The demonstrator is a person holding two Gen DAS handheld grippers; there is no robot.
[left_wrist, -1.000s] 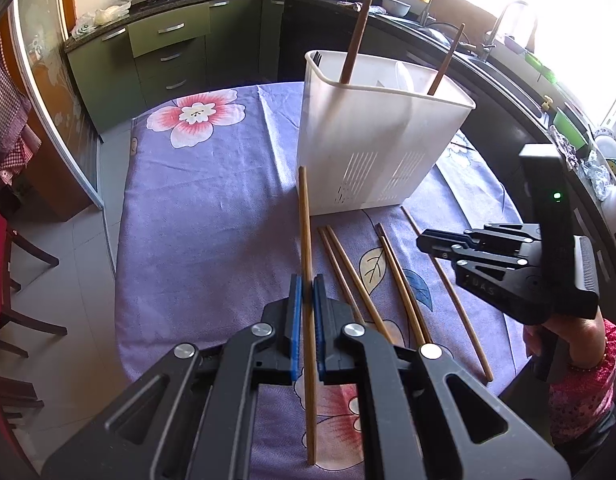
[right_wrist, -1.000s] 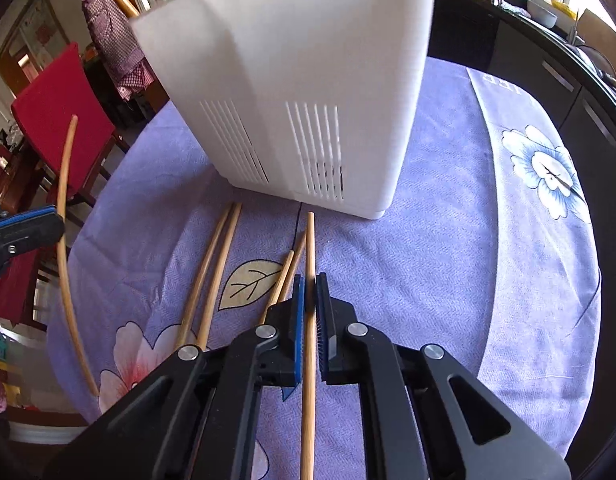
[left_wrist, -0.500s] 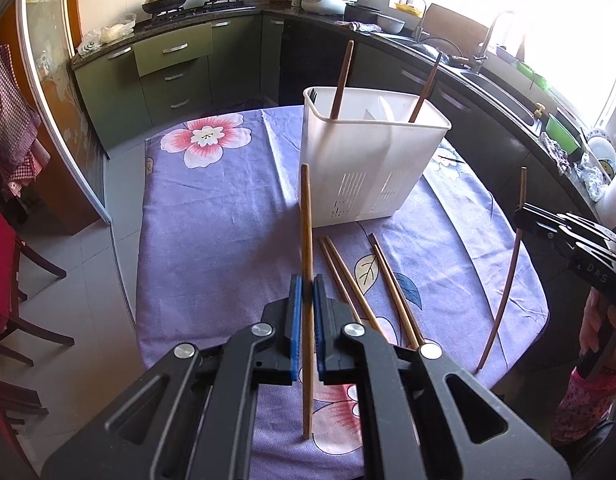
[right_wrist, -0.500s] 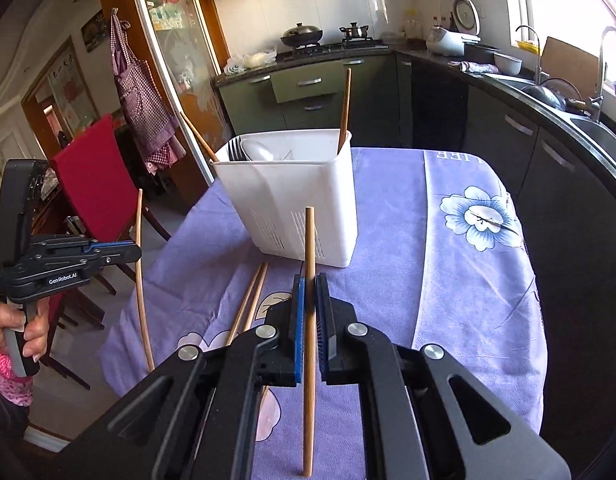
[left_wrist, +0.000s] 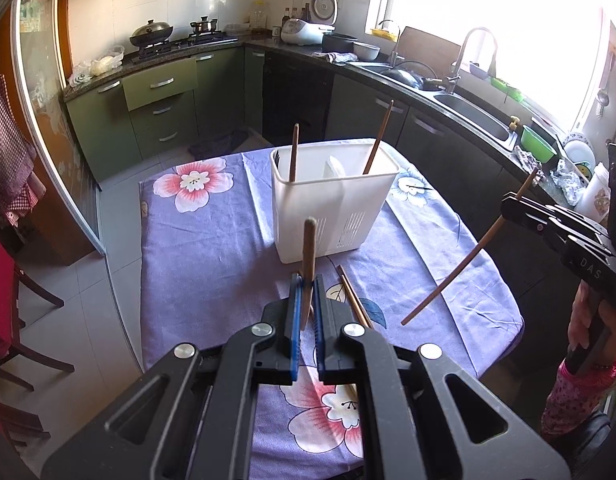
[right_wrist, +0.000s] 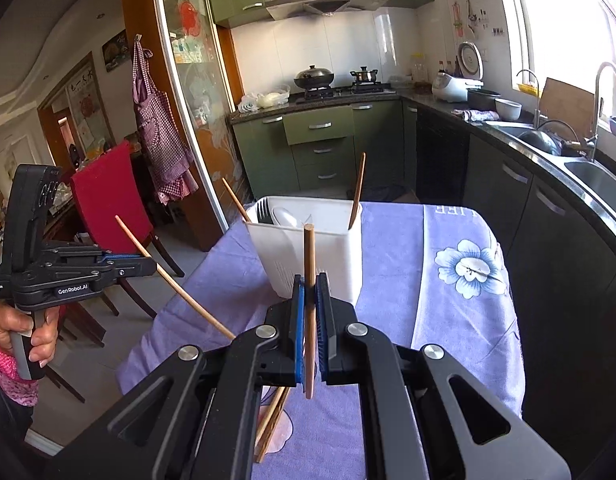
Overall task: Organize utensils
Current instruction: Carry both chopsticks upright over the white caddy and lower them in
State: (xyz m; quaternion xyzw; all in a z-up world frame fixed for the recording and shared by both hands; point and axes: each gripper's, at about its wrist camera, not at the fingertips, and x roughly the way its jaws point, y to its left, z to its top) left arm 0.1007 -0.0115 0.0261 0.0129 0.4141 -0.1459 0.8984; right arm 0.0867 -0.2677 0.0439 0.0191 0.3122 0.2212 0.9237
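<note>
A white utensil holder [left_wrist: 333, 200] stands on the purple flowered tablecloth [left_wrist: 204, 264], with two brown chopsticks [left_wrist: 294, 152] and a white spoon standing in it; it also shows in the right wrist view [right_wrist: 308, 256]. My left gripper [left_wrist: 306, 300] is shut on a wooden chopstick [left_wrist: 309, 248], held high above the table. My right gripper [right_wrist: 311, 300] is shut on another chopstick [right_wrist: 309, 264], also raised. The right gripper [left_wrist: 507, 204] shows at right in the left view with its tilted chopstick [left_wrist: 459, 268]. Loose chopsticks [left_wrist: 353, 300] lie on the cloth.
Green kitchen cabinets [left_wrist: 160, 104] and a counter with a sink [left_wrist: 467, 116] run behind and right of the table. A red chair [right_wrist: 108, 196] stands at the left. A glass sliding door [right_wrist: 188, 92] is beyond it.
Both grippers have risen well above the table, each carrying its chopstick, and have tipped them more upright. The holder now looks smaller and farther away.
</note>
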